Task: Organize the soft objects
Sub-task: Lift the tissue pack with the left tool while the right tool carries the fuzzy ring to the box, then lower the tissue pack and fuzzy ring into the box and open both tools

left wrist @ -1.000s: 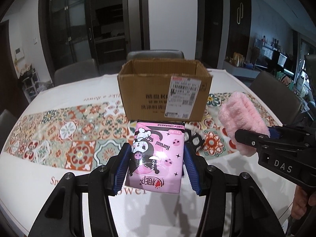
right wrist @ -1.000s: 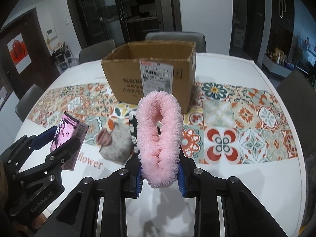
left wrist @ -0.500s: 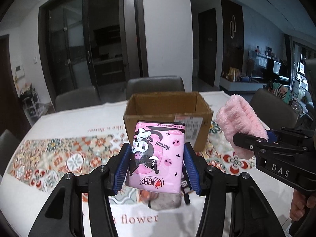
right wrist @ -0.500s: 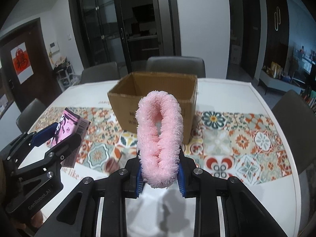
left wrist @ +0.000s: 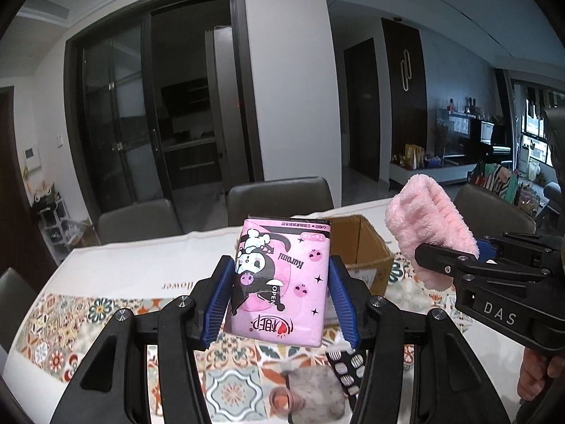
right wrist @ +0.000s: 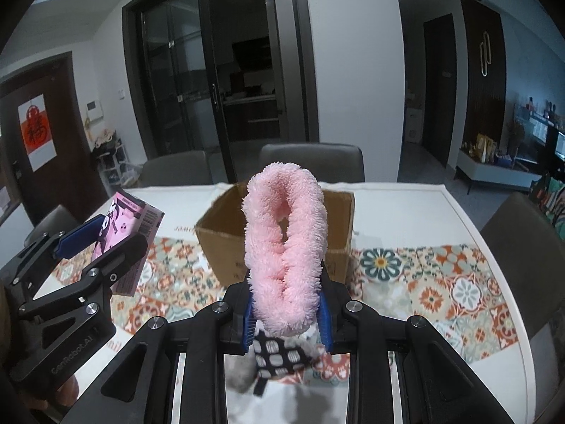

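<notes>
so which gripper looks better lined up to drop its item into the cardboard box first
Right, probably. In the right wrist view the right gripper holds the fluffy pink loop headband straight in front of the open brown cardboard box. The left gripper, clamping the pink tissue pack, has the box off to one side.

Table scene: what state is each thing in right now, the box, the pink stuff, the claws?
Box: open on top, standing on the table.
Tissue pack: held in the air, sealed, print upside down.
Fluffy band: held upright, squeezed at its base.
Left claw: shut on the tissue pack.
Right claw: shut on the fluffy band.
Grey pouch: lying on the table.
</notes>
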Action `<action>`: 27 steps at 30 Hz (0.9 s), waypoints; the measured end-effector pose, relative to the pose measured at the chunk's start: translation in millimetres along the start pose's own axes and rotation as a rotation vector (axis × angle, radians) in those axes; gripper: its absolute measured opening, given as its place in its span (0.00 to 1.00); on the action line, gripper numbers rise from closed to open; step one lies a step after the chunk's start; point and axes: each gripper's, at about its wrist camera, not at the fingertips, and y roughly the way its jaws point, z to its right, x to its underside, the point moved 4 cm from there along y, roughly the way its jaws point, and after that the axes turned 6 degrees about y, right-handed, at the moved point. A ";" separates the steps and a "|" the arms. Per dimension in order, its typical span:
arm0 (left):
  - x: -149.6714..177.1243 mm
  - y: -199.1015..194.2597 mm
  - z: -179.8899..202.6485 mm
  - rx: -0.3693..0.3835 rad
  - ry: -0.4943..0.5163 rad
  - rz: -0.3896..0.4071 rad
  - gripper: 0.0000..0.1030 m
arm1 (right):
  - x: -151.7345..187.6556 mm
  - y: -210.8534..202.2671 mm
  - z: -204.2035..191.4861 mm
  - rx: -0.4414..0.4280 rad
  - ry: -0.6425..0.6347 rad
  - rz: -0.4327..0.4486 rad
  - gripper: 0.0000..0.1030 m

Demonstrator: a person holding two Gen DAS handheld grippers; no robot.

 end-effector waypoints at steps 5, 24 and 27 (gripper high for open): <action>-10.3 11.9 -6.2 0.012 0.008 0.022 0.51 | -14.8 4.9 -3.7 0.018 0.002 0.035 0.28; -34.5 90.8 -20.2 0.059 0.025 -0.010 0.51 | -59.0 51.1 -6.3 0.073 0.011 0.075 0.28; -32.7 102.4 -18.8 0.056 0.028 -0.022 0.51 | -63.0 64.0 -3.4 0.075 0.019 0.061 0.28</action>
